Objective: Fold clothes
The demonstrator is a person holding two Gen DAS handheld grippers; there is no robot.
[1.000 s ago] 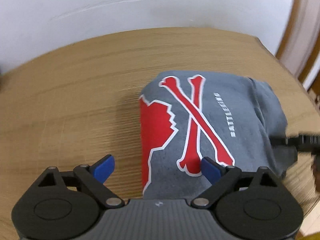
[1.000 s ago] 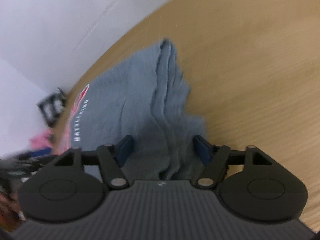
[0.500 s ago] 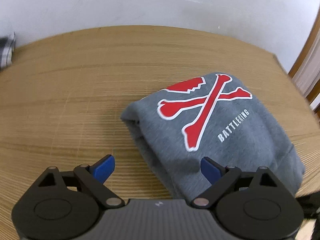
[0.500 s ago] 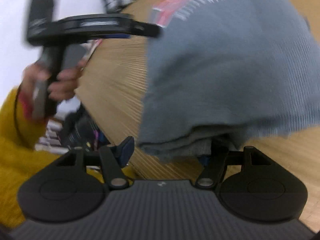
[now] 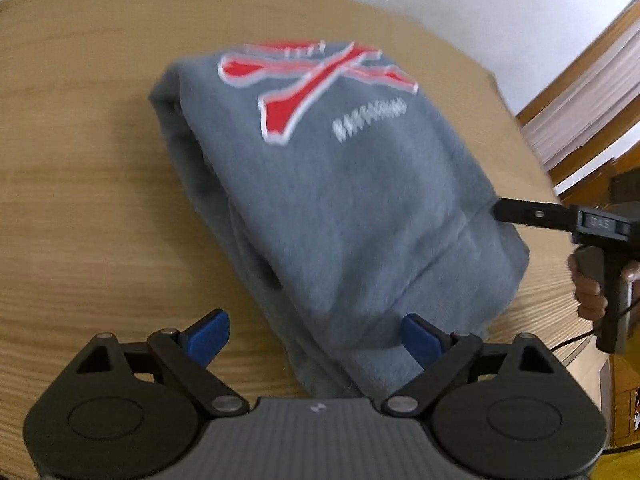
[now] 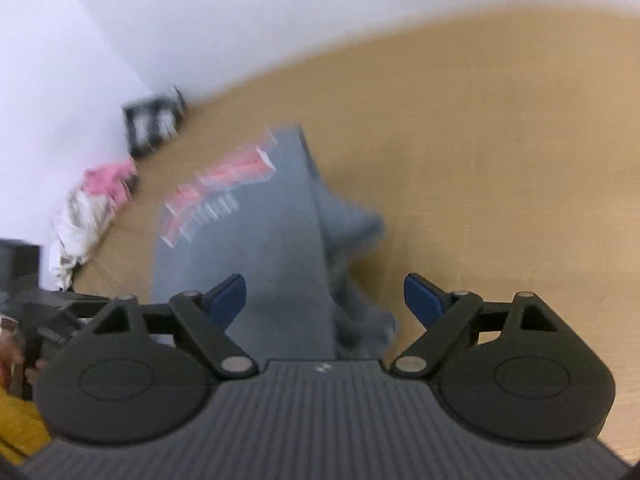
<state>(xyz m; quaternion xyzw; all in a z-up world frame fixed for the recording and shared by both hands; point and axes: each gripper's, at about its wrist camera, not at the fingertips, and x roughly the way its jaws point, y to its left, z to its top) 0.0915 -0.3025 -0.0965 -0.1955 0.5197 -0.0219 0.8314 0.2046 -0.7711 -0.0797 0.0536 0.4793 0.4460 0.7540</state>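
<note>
Both tools gape — left tool (image 5: 316, 334), right tool (image 6: 324, 294) — over the folded sweatshirt (image 5: 340, 200).

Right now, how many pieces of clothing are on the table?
3: a grey top in the middle, a pink-white heap and something checked by the wall. Blur may hide more.

Black hand-held gripper (image 5: 316, 336), 2 blue fingertips (image 5: 208, 334), yellow sleeve (image 6: 18, 426).

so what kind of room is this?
Probably a home or office room: a light wooden table against a plain white wall, a folded grey sweatshirt on it, more crumpled pink-and-white clothes nearby.
</note>
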